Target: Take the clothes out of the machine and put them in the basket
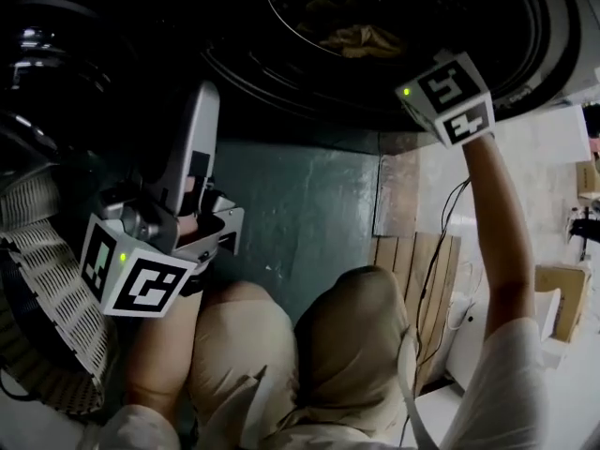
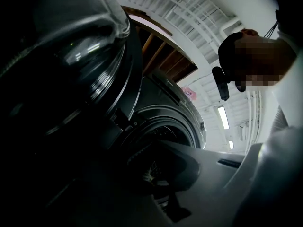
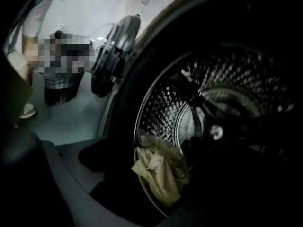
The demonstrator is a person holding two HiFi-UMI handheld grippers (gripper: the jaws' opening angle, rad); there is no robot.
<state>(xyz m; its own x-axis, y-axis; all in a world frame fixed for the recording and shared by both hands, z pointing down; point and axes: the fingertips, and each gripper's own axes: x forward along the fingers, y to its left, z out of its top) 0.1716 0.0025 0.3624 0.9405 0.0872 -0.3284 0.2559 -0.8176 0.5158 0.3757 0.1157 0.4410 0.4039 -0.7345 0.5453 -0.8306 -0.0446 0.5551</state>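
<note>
A crumpled pale yellow cloth (image 1: 361, 37) lies at the front lip of the washing machine's steel drum (image 3: 222, 93). In the right gripper view the cloth (image 3: 158, 169) sits just ahead, between the jaws. My right gripper (image 3: 151, 186) is open and empty at the drum mouth; its marker cube (image 1: 452, 97) shows in the head view. My left gripper (image 1: 199, 111) is held low over the teal floor, pointing up at the machine front, beside the white lattice basket (image 1: 42, 270). Its jaws are in deep shadow in the left gripper view.
The round glass door (image 2: 71, 65) hangs open to the left of the drum (image 3: 116, 51). The person kneels, knees (image 1: 281, 345) on the teal floor (image 1: 300, 214). A wooden pallet (image 1: 417, 261) and a cable lie to the right.
</note>
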